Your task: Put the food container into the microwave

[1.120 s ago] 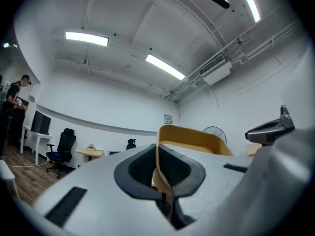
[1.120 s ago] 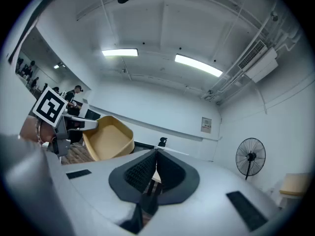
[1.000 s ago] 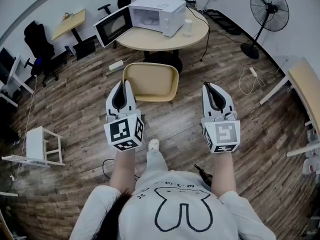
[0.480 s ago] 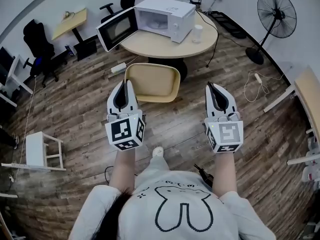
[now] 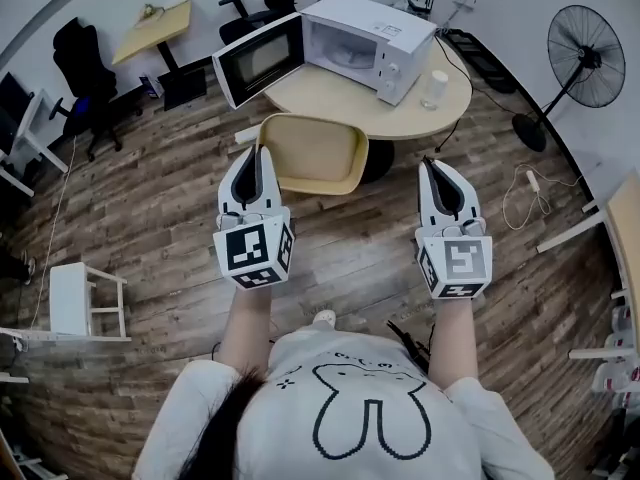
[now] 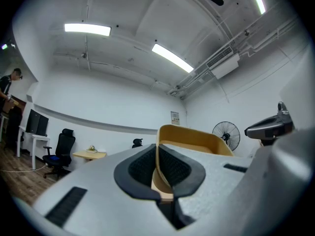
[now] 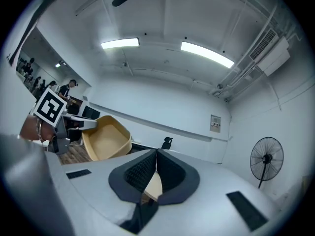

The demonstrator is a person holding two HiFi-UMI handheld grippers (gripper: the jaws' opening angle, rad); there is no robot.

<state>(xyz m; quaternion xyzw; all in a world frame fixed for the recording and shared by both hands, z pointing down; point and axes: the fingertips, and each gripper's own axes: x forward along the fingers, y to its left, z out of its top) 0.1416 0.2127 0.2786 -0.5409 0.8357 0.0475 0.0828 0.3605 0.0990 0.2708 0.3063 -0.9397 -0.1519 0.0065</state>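
**Container held short of the table**

The food container (image 5: pixel 312 153) hangs before the table's (image 5: pixel 330 96) near edge. The left gripper's (image 5: pixel 256 158) fingers are clamped on its left rim. The right gripper (image 5: pixel 433 168), fingers together on nothing, is well apart to the right (both reach forward, level). The microwave (image 5: pixel 375 28) stands at the table's left edge, its door (image 5: pixel 260 60) open.

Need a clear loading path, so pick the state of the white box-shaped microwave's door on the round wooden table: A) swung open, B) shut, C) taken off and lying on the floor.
A: the dark-windowed door of the white microwave stands swung out wide, exposing its cavity, while the left gripper clamps the tan plastic food container by its rim.
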